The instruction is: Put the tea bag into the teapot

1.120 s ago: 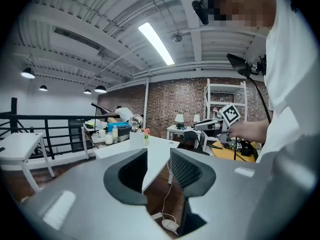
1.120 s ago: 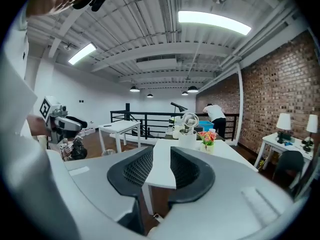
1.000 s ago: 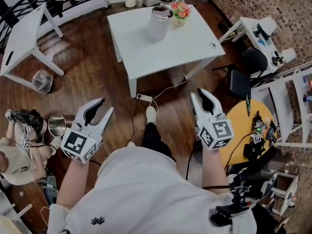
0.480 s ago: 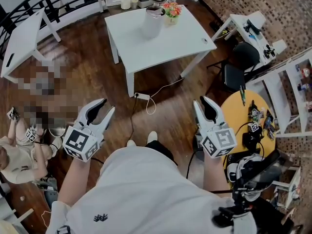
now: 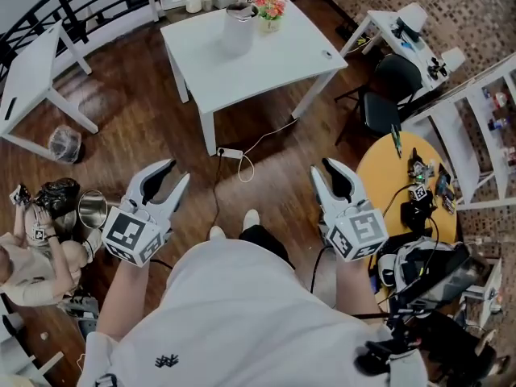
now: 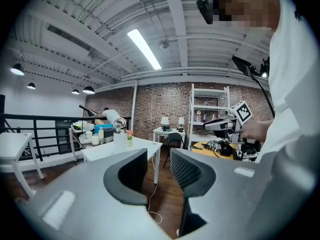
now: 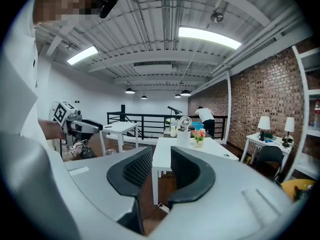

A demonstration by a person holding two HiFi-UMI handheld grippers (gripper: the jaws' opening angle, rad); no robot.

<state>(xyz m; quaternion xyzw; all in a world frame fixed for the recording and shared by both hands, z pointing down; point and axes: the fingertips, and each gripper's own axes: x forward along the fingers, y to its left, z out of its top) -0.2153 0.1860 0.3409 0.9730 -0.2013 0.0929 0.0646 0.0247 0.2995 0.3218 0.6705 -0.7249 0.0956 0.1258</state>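
Note:
A tall white teapot point(image 5: 239, 29) stands at the far side of a white table point(image 5: 266, 63), well ahead of me, next to a small pot of flowers point(image 5: 270, 8). I cannot make out a tea bag in any view. My left gripper point(image 5: 177, 172) and right gripper point(image 5: 321, 168) hang in front of my body over the wooden floor, far short of the table. Both are open with nothing between their jaws. The left gripper view looks past the left gripper point(image 6: 159, 156) to the teapot point(image 6: 120, 138). The right gripper view shows the right gripper point(image 7: 161, 156) and the teapot point(image 7: 183, 134).
A cable and power strip point(image 5: 230, 153) lie on the floor before the table. A round yellow table point(image 5: 403, 176) with gear and a black chair point(image 5: 387, 107) stand at the right. Another white table point(image 5: 28, 79) is at the left. A person point(image 5: 32, 252) sits at the lower left.
The white table has slid toward the upper left of the head view and looks a little farther off. Both grippers keep the same open pose in front of me.

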